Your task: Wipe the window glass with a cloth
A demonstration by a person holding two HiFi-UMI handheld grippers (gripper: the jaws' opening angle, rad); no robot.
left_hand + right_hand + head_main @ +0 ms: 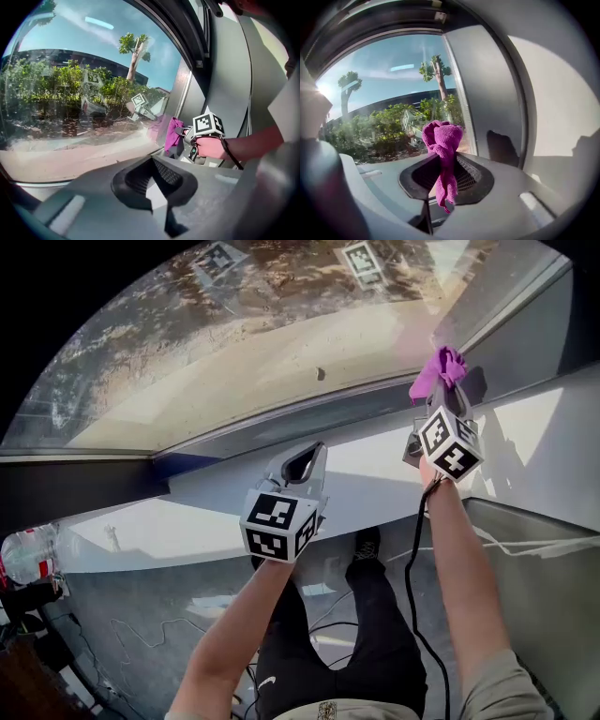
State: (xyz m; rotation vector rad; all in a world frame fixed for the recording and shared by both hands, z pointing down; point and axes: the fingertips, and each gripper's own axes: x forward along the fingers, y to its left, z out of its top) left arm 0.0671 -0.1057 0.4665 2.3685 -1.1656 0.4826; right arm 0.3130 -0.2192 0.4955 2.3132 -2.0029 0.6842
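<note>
The right gripper (439,407) is clamped on a purple cloth (441,369). In the right gripper view the jaws press against the cloth (443,138) from both sides, its bunched top rising ahead of the right gripper (443,180) and a loose tail hanging below the pads. Just ahead of this gripper is the window glass (234,352), and to its right stands the grey upright of the window frame (483,93). The cloth is up near the lower right corner of the pane; whether it actually touches the glass cannot be told. The left gripper (305,463) is held lower and well to the left of the right one, over the white sill (375,460). In the left gripper view the jaws of the left gripper (152,187) stand a narrow way apart with nothing between them, and a pale wedge of sill shows through the gap. Ahead and to its right that view shows the right gripper (187,138), the cloth (172,133) at its tip and the person's hand (211,147) around its grip. Beyond the glass (70,93) are green shrubs and a tall tree (133,47). A black cable (412,559) runs back from the right gripper along the forearm.
</note>
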